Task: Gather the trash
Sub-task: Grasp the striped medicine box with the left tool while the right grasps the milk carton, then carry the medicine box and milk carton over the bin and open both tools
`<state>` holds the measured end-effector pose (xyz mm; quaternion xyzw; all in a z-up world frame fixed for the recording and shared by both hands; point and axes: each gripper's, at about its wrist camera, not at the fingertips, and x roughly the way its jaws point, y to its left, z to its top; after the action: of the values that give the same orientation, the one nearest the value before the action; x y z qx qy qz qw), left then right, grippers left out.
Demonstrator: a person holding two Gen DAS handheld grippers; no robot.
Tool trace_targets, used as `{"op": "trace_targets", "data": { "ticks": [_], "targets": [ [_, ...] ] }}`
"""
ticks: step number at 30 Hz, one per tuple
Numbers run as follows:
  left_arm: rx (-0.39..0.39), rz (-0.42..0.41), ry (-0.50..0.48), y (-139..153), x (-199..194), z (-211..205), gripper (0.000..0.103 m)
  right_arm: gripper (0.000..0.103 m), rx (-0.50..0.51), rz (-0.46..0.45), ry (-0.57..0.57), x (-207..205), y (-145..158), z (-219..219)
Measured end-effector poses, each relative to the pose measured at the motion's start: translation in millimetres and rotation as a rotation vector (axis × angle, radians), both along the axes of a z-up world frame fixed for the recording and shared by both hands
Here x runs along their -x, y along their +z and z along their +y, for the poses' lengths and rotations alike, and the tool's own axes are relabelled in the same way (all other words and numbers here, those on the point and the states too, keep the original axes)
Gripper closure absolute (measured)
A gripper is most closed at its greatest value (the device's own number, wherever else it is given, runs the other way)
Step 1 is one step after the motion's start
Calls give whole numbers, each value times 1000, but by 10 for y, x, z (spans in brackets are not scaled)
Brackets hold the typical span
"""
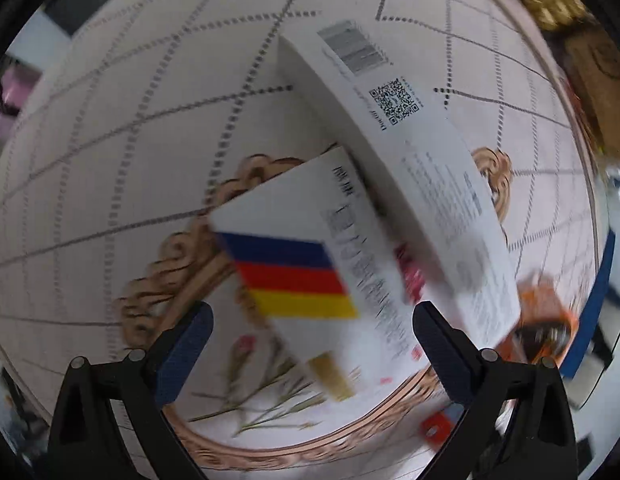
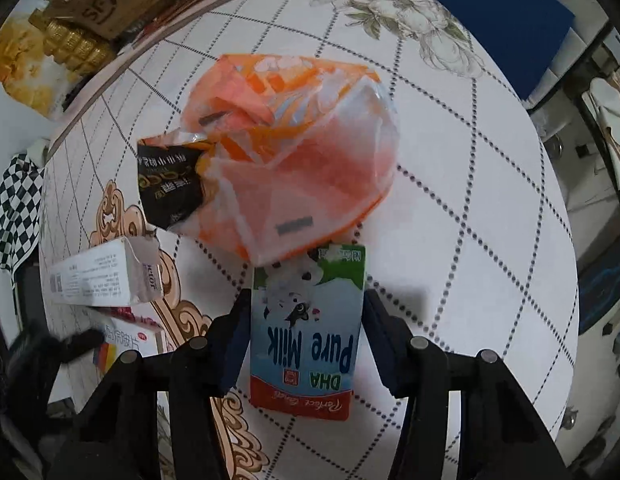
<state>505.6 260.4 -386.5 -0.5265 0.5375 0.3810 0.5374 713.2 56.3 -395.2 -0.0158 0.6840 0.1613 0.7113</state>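
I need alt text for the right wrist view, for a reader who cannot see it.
The right hand-held gripper straddles a Pure Milk carton lying on a round table. An orange plastic bag lies just beyond the carton, and two white boxes lie at the left.

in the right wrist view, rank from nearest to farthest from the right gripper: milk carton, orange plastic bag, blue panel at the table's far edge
1. Blue-and-white milk carton: between the right gripper's fingers.
2. Crumpled orange plastic bag: just beyond the carton, mid-table.
3. Dark blue panel: past the table's far edge, upper right.
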Motion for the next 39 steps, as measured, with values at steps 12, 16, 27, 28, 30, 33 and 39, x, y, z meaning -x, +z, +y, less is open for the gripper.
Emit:
{"op": "trace_targets", "data": {
  "ticks": [12, 16, 27, 28, 30, 33, 39],
  "targets": [
    [-143, 111, -346, -10, 0, -356, 16, 48, 60, -10, 80, 50, -22, 195],
    [-154, 134, -550, -11, 243, -538, 16, 48, 94, 5, 122, 149, -37, 183],
    [-162, 82, -415, 18, 982, -500, 27, 50, 158, -8, 184, 370, -156, 366],
    [-175, 87, -455, 22, 1004, -569, 27, 50, 161, -7, 194, 449, -143, 344],
    [-207, 83, -571, 57, 1103, -814, 27, 50, 178, -10, 238, 574, -153, 300],
    [-206, 94, -767, 46, 1348, -1377, 27, 50, 211, -25, 316, 873, -159, 165],
    [-181, 78, -832, -39, 2017, -1966, 26, 50, 243, 3, 406, 1567, -202, -142]
  ]
}}
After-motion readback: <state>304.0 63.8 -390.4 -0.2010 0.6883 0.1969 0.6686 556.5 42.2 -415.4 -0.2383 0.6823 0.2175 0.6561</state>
